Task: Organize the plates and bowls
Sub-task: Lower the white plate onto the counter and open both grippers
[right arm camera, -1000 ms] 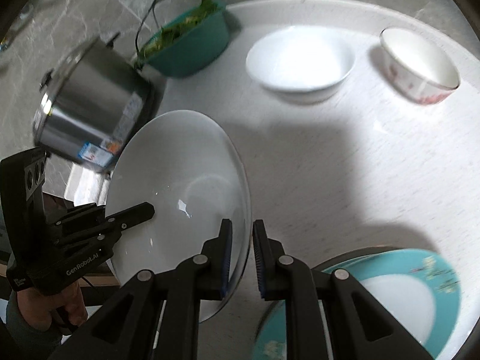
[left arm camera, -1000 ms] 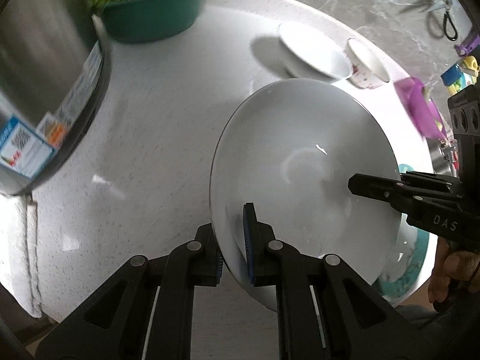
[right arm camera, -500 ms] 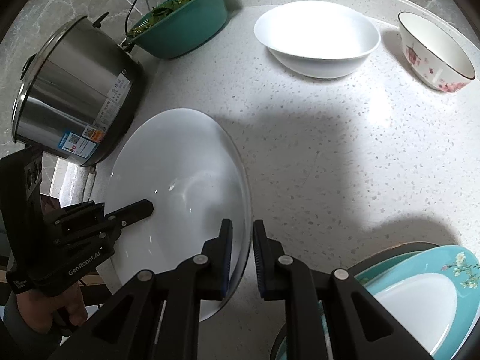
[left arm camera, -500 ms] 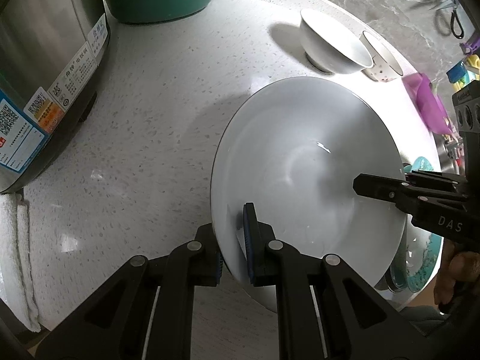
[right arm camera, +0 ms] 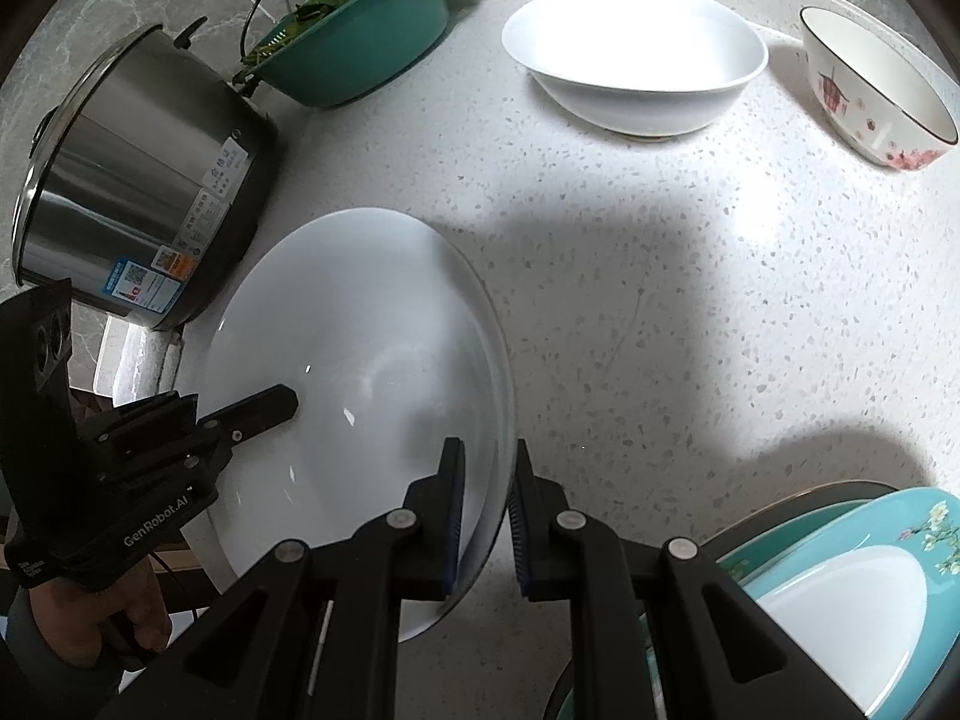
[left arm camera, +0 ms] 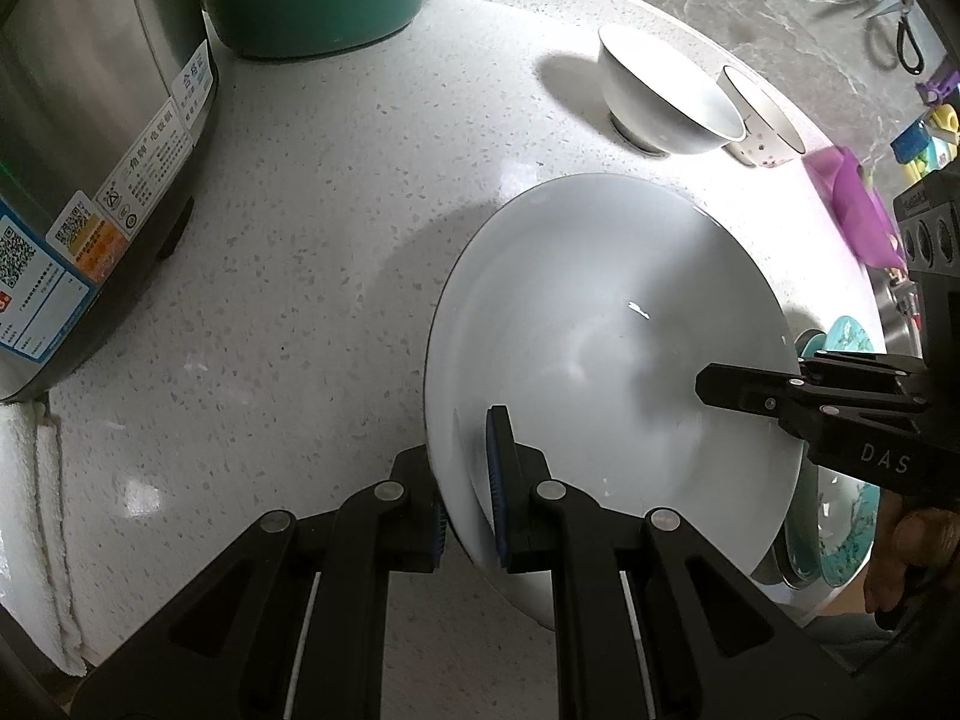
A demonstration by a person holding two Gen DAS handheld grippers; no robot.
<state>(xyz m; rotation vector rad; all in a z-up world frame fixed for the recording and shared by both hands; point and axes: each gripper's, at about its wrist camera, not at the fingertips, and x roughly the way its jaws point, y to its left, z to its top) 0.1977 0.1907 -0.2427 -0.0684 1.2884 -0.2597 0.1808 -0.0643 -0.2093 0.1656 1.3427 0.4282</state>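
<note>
Both grippers carry the white plate over the counter, rims pinched.

Left gripper (left arm camera: 468, 480) is clamped nearly fully closed on the near-left rim of the white plate (left arm camera: 600, 330); right gripper (right arm camera: 486, 510) pinches the opposite rim w/ only a narrow gap, just the plate edge between the pads. The plate is tilted, held just above the speckled counter (left arm camera: 312, 228), w/ the rice cooker (right arm camera: 138, 192) on its left side & the teal plate stack (right arm camera: 840, 588) near its right. Likely next step: set it on that stack. To do it well, both hands should move together & keep equal height so the rim doesn't twist out; level the plate before lowering, centre it over the stack, & let go only once it rests. White bowl (right arm camera: 636, 60) & floral bowl (right arm camera: 876, 90) sit well apart at the back.
</note>
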